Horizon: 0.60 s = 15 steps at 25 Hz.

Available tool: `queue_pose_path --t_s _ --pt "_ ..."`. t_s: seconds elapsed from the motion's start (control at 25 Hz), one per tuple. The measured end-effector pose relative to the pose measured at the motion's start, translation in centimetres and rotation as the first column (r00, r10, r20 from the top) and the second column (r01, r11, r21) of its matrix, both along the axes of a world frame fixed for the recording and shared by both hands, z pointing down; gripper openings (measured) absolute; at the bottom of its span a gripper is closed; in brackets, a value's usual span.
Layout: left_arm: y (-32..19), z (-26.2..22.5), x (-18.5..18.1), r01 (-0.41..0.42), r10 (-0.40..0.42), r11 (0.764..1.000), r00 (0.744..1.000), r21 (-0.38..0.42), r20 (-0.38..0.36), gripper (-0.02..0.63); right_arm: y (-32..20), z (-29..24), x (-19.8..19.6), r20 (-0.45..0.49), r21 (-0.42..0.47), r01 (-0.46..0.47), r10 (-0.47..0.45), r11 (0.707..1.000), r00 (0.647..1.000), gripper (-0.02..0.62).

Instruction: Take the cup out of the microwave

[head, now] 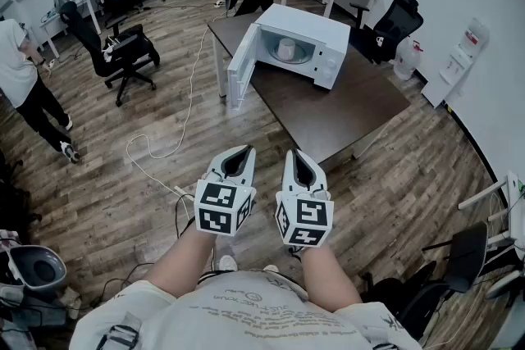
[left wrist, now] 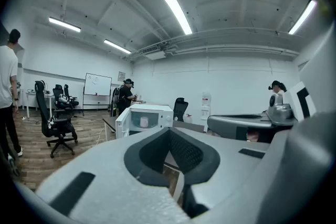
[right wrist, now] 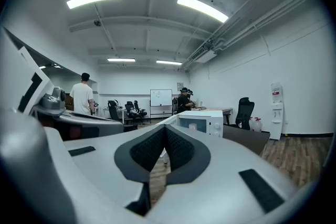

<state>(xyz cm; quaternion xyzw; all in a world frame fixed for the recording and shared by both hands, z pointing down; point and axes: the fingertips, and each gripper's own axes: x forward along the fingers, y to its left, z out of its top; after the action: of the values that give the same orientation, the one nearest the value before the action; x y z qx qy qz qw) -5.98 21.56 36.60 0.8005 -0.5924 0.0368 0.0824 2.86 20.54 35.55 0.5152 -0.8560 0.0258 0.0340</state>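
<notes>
Both grippers were held low over the wood-plank floor (head: 394, 176), well short of the dark brown desk (head: 344, 115). On the left gripper (head: 244, 152) the jaws were closed tip to tip with nothing between them, and the right gripper (head: 294, 153) was closed and empty in the same way. On the desk stood a white boxy microwave (head: 320, 37) with its door (head: 242, 65) swung wide open to the left. A small white cup (head: 286, 49) sat inside the microwave's chamber, upright and apart from both grippers. A black office chair (head: 123, 53) stood on the floor to the left of the desk.
</notes>
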Motion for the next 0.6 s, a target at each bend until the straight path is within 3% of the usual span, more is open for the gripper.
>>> queue_pose_path --t_s 0.6 --pt "-3.0 1.0 -5.2 -0.040 0.039 0.999 0.999 -0.008 -0.016 0.012 -2.6 0.0 -5.2 0.057 0.021 -0.041 0.040 0.999 0.998 0.017"
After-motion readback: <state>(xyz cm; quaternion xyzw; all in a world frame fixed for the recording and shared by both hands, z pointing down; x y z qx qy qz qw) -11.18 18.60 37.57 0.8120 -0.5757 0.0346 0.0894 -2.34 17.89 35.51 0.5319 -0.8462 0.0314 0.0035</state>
